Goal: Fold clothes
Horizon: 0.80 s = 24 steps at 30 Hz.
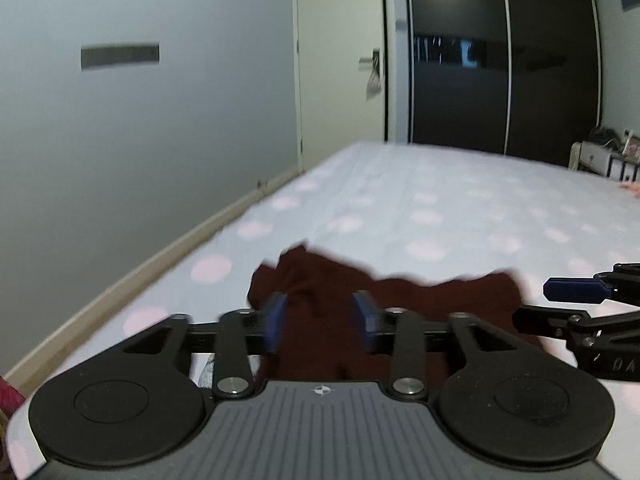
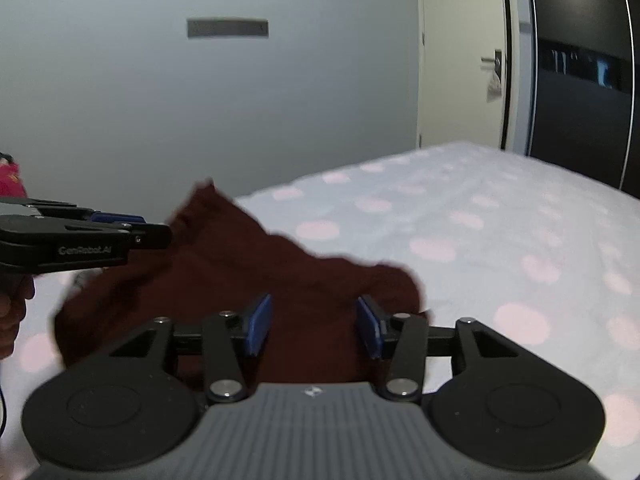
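Note:
A dark maroon garment (image 1: 420, 300) lies crumpled on the bed's pale blue sheet with pink dots (image 1: 440, 208). My left gripper (image 1: 320, 304) is open just over the garment's left part; the blue pads stand apart, the cloth shows between them, and neither pad presses on it. My right gripper (image 2: 314, 308) is open in the same way over the garment (image 2: 240, 264), whose left corner sticks up. The right gripper's blue fingertips (image 1: 568, 290) come in from the right edge of the left wrist view. The left gripper (image 2: 152, 232) reaches in from the left of the right wrist view. The picture is blurred.
The bed (image 2: 480, 220) stretches ahead and to the right, with a grey wall (image 1: 140, 140) along its left side. A pale door (image 1: 340, 60) and dark wardrobe doors (image 1: 500, 60) stand beyond it. A small bedside stand (image 1: 600, 156) is far right. Something pink-red (image 2: 10, 180) and a hand (image 2: 10, 312) show at the left edge.

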### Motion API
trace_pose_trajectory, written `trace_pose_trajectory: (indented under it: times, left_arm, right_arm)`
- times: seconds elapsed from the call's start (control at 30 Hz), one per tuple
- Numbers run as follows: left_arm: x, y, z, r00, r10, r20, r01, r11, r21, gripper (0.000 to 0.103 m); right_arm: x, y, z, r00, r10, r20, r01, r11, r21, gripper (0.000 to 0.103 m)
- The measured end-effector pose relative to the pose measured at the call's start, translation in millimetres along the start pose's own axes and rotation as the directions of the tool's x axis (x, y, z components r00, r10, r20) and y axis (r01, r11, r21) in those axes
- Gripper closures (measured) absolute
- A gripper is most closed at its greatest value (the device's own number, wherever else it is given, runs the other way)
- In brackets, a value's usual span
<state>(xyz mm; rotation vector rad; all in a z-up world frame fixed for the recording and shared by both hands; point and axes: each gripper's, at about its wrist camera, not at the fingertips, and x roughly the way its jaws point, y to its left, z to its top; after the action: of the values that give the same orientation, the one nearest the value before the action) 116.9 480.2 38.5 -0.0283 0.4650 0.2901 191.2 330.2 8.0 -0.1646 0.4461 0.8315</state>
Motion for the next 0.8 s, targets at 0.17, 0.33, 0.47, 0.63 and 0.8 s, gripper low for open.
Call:
trace_pose_trajectory:
  times: [0.17,0.33,0.47,0.63,0.8]
  left_arm:
    - [-71,-53,44,0.995,-0.08,0.061,0.078,0.996,0.047,0.051]
    - [-148,-135,90,0.972,-0.19,0.138,0.171,0.975,0.141,0.031]
    - [-200,-202,111,0.946,-0.277,0.171,0.243,0.95,0.195,0.027]
    - [-246,-274,110,0.911,-0.372,0.18,0.333,0.918,0.215,0.025]
    - [-276,-327,76,0.885,-0.417,0.208,0.392,0.908,0.152,0.017]
  right_arm:
    - [-88,-39,20,0.998,0.039,0.054,-0.041,0.999,0.033,0.038]
    - [-193,-72,32,0.997,-0.011,0.077,0.011,1.0,0.008,0.034]
    - [-284,-96,28,0.989,-0.056,0.138,0.058,0.998,-0.005,0.023]
    - [-383,-121,10,0.972,-0.15,0.182,0.155,0.988,-0.013,0.014]
    - [-470,-142,-29,0.924,-0.295,0.243,0.295,0.955,0.04,0.007]
